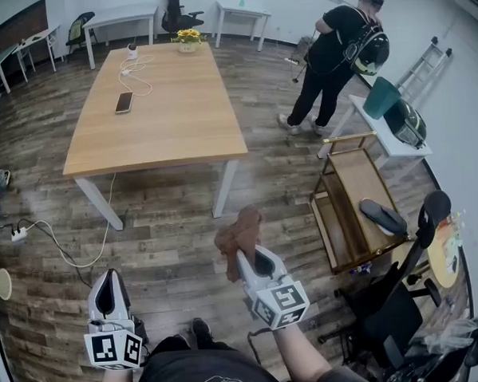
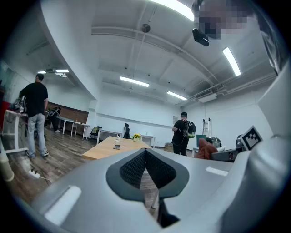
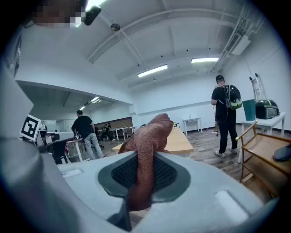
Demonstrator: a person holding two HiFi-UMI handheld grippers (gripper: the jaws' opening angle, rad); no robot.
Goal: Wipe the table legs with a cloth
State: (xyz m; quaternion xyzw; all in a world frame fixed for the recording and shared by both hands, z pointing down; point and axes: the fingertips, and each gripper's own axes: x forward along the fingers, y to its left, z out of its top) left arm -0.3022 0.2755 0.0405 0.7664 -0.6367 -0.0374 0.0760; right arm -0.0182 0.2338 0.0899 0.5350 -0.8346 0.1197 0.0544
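Note:
The wooden table [image 1: 158, 102] stands ahead on white legs, with the near left leg [image 1: 98, 203] and near right leg [image 1: 224, 188] facing me. My right gripper [image 1: 244, 254] is shut on a brown cloth [image 1: 240, 234], held up above the floor short of the near right leg. In the right gripper view the cloth [image 3: 148, 136] bunches out above the right gripper [image 3: 145, 157], with a strip hanging down between the jaws. My left gripper [image 1: 107, 274] hangs low at the left, shut and empty. In the left gripper view the left gripper [image 2: 145, 152] points at the table [image 2: 113, 146] from afar.
A phone [image 1: 123, 102], a white cable and a flower pot [image 1: 188, 39] are on the tabletop. A power strip [image 1: 19, 234] with its cord lies on the floor at left. A wooden cart [image 1: 348, 208], a black chair [image 1: 389, 306] and a standing person [image 1: 328, 58] are at right.

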